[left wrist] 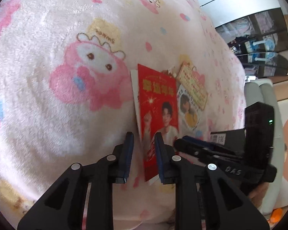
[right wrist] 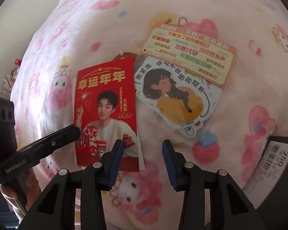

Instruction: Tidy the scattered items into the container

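Lying on: a pink plush blanket [right wrist: 230, 115] printed with cartoon sheep carries all the paper items.
Left tool [left wrist: 142, 136]: it points down at the blanket, its blue pads a narrow gap apart. The lower part of the red card [left wrist: 159, 105] shows in that gap, beyond the tips; whether the pads touch it cannot be told, and they do not appear to press on it.
Right tool [right wrist: 143, 143]: it points steeply down, jaws apart with bare blanket between the pads. Nothing is gripped.
Red card, seen from the right tool [right wrist: 105, 111]: it lies flat just ahead and to the left of the left pad, whose tip overlaps the card's lower right corner in the view. A white sheet edge peeks out under it.
White sticker [right wrist: 174, 95]: a drawn girl in yellow, ahead of the right tool and slightly right, just beside the red card.
Pale label card [right wrist: 190, 55]: further ahead, overlapping the top of the white sticker.
Left tool in the right view [right wrist: 48, 141]: its black finger reaches in from the left, its tip at the red card's left edge.
Dark box [right wrist: 274, 172]: at the far right edge, with a barcode label.
Container: cannot be identified for certain.
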Demonstrator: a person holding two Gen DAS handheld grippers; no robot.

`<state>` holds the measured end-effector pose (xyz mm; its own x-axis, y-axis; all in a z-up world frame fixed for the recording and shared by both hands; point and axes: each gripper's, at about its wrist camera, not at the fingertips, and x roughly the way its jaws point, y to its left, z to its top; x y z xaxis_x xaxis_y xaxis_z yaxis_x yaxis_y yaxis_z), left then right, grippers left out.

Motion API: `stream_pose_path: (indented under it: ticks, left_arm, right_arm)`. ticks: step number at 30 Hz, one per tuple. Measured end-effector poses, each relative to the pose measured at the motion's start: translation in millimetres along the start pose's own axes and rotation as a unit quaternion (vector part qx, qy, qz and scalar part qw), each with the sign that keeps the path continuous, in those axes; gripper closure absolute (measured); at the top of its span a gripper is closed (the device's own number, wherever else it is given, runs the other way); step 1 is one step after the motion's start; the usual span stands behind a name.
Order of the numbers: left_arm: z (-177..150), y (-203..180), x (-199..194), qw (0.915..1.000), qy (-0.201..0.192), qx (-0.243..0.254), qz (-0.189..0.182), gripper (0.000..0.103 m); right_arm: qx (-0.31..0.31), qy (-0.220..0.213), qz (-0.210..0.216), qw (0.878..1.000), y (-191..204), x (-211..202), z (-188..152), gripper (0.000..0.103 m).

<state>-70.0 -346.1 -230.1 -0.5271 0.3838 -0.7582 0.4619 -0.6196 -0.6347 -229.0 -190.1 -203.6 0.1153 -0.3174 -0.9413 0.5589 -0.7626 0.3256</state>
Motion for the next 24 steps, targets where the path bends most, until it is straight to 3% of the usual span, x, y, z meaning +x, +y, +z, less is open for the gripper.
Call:
stream_pose_path:
  ticks: [4,7,11,12,19,20,24]
  left_arm:
    - [1.3,0.5,13.4,0.9995,0.024,-0.013,-0.018,0.081]
    - [-6.5,-18.3,-4.4,0.9998,0.004,0.021,-0.006,0.083]
    - [-16.9,-44.2,-37.3,0.9983,-0.019,0.052,-0.019,0.085]
    - [-19.3,-53.4,-45.3,0.9975,-0.024,0.063,-0.02,0.085]
    - [-48.4,-138.9,-85.8,0.9866,-0.043,0.151,-0.045,0.085]
    - [-53.4,-152.6,-86.5,0.9843,-0.042,0.163,-0.052,0.085]
    - [-76.1,-203.1,-75.3,0.975,-0.018,0.204,-0.087,0.085]
  right_arm:
    - [0.009,0.016,0.066,0.998,-2.7,0.2,6.9,0.07]
    - [0.0,0.008,0.086,0.996,5.4,-12.8,-0.8,0.071]
    - [0.014,-0.028,0.116,0.993,3.7,-49.3,-12.0,0.072]
    - [0.013,-0.04,0.12,0.992,8.4,-58.7,-33.6,0.072]
    - [-0.003,-0.129,0.101,0.987,20.4,-152.2,-68.1,0.072]
    - [-0.001,-0.14,0.096,0.986,30.0,-150.8,-79.8,0.071]
    - [0.019,-0.18,0.073,0.981,-10.3,-199.9,-120.9,0.071]
